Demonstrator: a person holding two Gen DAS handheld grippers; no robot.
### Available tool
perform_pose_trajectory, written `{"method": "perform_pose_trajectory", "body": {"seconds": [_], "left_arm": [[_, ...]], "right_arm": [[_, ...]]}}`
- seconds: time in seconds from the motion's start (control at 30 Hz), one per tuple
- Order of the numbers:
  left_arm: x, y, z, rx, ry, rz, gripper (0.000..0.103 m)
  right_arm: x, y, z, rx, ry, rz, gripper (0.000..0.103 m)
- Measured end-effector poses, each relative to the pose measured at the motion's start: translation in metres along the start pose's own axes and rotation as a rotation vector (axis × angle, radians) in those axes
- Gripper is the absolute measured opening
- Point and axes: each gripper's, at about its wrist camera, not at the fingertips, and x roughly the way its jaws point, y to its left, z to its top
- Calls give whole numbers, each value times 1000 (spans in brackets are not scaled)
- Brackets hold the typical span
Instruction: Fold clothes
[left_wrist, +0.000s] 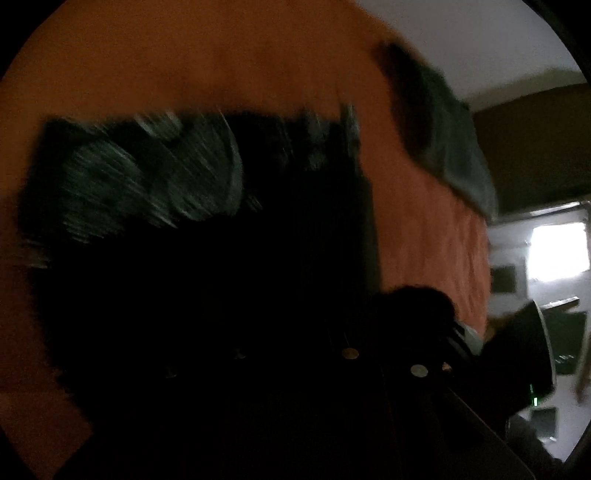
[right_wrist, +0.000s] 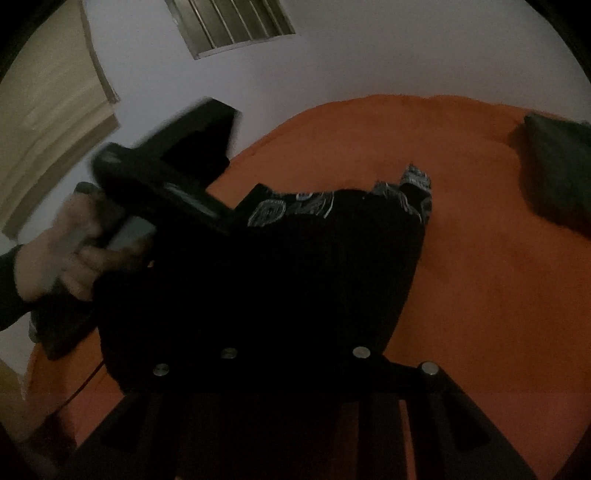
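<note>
Black garment (right_wrist: 280, 266) with a white printed pattern: bunched up and lifted off the orange bedspread (right_wrist: 461, 258), its patterned edge toward the far side. In the right wrist view it fills the centre and drapes straight over the near end of the right claw (right_wrist: 291, 354), hiding the fingers completely. Cannot tell whether that claw is spread or clamped; the cloth lies against it.

Left wrist view: heavy motion blur. The same dark garment (left_wrist: 192, 258) covers the middle and lower frame, patterned part at upper left, orange bedspread (left_wrist: 184, 66) around it. The left claw (left_wrist: 291, 354) is lost in the dark cloth; only bright round screw heads show. State of this claw cannot be told either.

Hand pose: in the right wrist view the left-hand tool shows at the left edge, tilted steeply, its black body rising toward the wall. A hand (right_wrist: 62, 254) wraps the grip, fingers curled round it, dark sleeve at the wrist. The tool's front end meets the left edge of the garment. In the left wrist view the other tool shows at lower right, dark and blurred.

Surroundings: a dark green cushion (right_wrist: 561, 170) lies on the bedspread, well apart from the garment, on the right. Pale wall, barred vent (right_wrist: 232, 26), beige curtain (right_wrist: 48, 122) behind.
</note>
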Motion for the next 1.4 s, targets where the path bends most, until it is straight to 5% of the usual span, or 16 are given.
{"method": "perform_pose_trajectory", "body": {"seconds": [0.13, 0.4, 0.7, 0.83, 0.87, 0.93, 0.97, 1.03, 1.07, 1.33, 1.4], "left_arm": [[-62, 13, -27, -36, -212, 56, 18], [-116, 63, -90, -154, -309, 68, 18], [-77, 69, -77, -120, -207, 99, 18], [-51, 82, -56, -137, -149, 113, 20], [-47, 84, -50, -139, -136, 96, 25], [-39, 86, -38, -133, -98, 51, 55], [-36, 85, -34, -128, -82, 38, 57], [-39, 80, -27, -118, -92, 75, 57], [-42, 77, -24, -112, -104, 96, 57], [-50, 67, 12, -35, -132, 261, 58], [-40, 71, 20, -36, -116, 320, 58]], "right_arm": [[19, -16, 21, 45, -52, 8, 20], [48, -48, 61, 130, -147, -55, 19], [105, -82, 82, 285, -62, 1, 20], [115, -90, 83, 318, -25, 5, 28], [117, -91, 83, 322, -13, 2, 30], [114, -90, 85, 322, 12, -10, 38], [107, -89, 86, 317, 26, -23, 42], [93, -87, 88, 308, 54, -50, 66], [87, -86, 90, 303, 67, -63, 68], [40, -79, 95, 286, 184, -129, 70], [50, -74, 90, 271, 212, -97, 57]]}}
